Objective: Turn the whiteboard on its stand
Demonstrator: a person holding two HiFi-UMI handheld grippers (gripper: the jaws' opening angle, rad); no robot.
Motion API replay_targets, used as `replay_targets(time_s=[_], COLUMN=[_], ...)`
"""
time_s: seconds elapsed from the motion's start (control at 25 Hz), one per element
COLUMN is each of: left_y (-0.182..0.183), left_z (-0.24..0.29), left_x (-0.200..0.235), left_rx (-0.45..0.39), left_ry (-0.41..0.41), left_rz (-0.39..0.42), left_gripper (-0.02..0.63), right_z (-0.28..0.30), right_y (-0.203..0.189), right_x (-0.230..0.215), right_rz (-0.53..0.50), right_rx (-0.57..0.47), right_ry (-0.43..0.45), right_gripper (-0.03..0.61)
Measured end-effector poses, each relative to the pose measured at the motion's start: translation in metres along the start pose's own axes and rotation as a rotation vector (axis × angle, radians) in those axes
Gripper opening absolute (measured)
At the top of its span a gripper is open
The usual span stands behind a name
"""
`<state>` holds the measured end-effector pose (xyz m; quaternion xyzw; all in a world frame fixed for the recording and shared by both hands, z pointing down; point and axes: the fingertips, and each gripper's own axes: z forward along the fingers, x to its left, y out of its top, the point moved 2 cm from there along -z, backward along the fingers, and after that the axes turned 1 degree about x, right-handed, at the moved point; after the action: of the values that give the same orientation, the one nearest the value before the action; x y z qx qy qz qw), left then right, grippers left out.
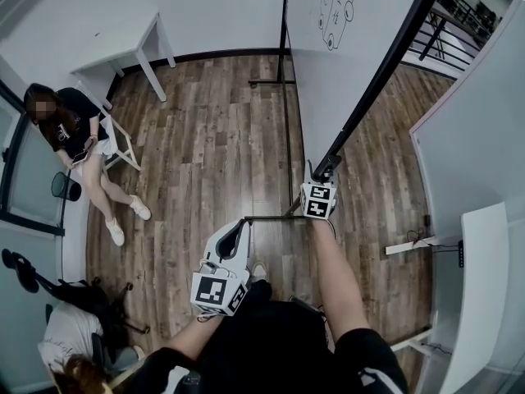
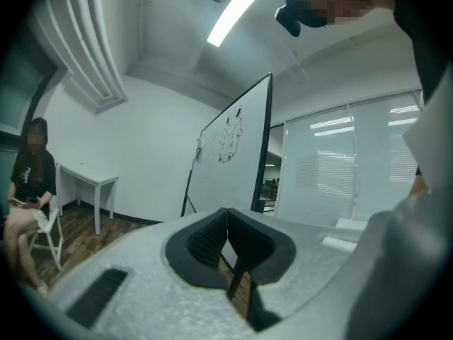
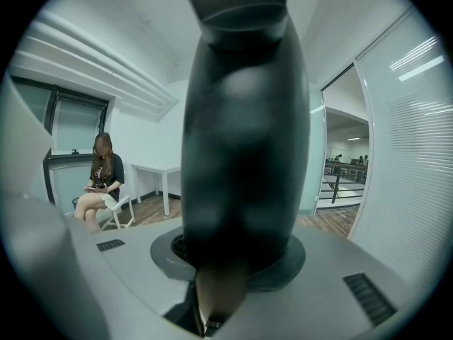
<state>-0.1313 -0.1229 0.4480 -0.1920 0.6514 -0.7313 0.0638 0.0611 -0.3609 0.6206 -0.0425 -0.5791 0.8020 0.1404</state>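
The whiteboard (image 1: 328, 48) with black line drawings hangs in a black frame on a wheeled stand (image 1: 269, 219). It runs from the top of the head view down to my right gripper (image 1: 326, 169). That gripper is shut on the frame's lower edge. In the right gripper view the dark frame bar (image 3: 241, 133) fills the middle and sits between the jaws of the right gripper (image 3: 237, 253). My left gripper (image 1: 239, 230) hangs lower and to the left, clear of the board. The left gripper (image 2: 225, 236) has its pads together with nothing in them. The whiteboard (image 2: 226, 154) stands ahead of it.
A person (image 1: 78, 150) sits on a white chair at the left, near a white table (image 1: 123, 43). A white desk (image 1: 480, 286) and a glass wall stand at the right. Dark bags (image 1: 90, 302) lie at the lower left. The floor is wood planks.
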Motion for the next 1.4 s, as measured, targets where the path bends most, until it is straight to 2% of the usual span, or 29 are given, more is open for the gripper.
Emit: replay_targets(time_s=[0.28,0.68,1.4], left_y=[-0.019,-0.031,-0.066], left_z=[-0.047,-0.086,-0.203], left_x=[-0.033,-0.094,-0.175], left_rx=[-0.018,-0.038,-0.056], left_ry=[0.029,0.048,0.140], left_rz=[-0.005,0.010,-0.001], left_gripper=[0.017,0.017,0.017], right_z=[-0.057,-0.123,-0.254], right_y=[-0.028,-0.059,-0.098], right_x=[0.012,0.018,0.044], right_rz=[-0.005,0.008,-0.001], right_rx=[-0.009,-0.001,-0.024], right_ry=[0.003,0.023,0.059], right_gripper=[0.126,0.126,0.126])
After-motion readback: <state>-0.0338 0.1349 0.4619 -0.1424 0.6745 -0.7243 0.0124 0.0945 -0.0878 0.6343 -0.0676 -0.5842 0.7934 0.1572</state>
